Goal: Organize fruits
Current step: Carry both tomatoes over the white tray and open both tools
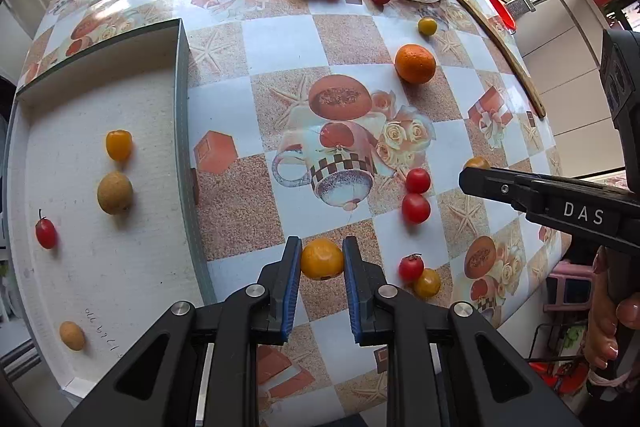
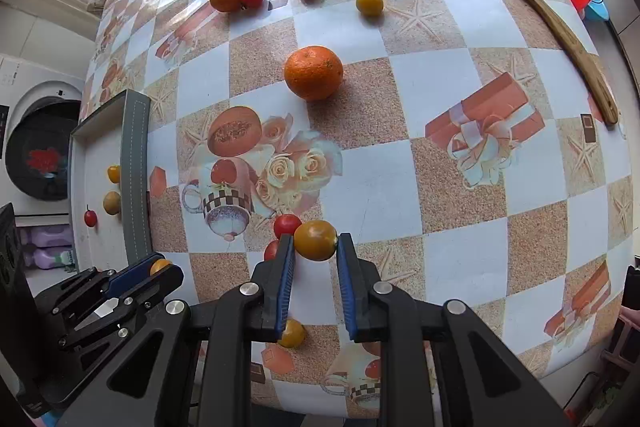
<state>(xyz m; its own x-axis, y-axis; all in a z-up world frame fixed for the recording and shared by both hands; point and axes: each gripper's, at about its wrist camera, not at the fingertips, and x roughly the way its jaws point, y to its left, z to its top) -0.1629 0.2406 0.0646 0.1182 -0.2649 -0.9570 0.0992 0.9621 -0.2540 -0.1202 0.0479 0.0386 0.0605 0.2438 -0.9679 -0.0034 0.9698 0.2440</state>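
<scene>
Both hand-held grippers clamped on small fruit above the surface, left (image 1: 322, 259) holding a yellow fruit (image 1: 322, 258), right (image 2: 316, 241) an orange-green fruit (image 2: 315, 239), tray (image 1: 182, 99) lying leftward, nearer the left.

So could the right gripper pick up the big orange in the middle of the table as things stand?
Probably not yet. The right gripper is already shut on a small yellow-orange fruit, so its fingers are occupied. The path to the big orange looks clear across the tablecloth once that fruit is dropped.
</scene>
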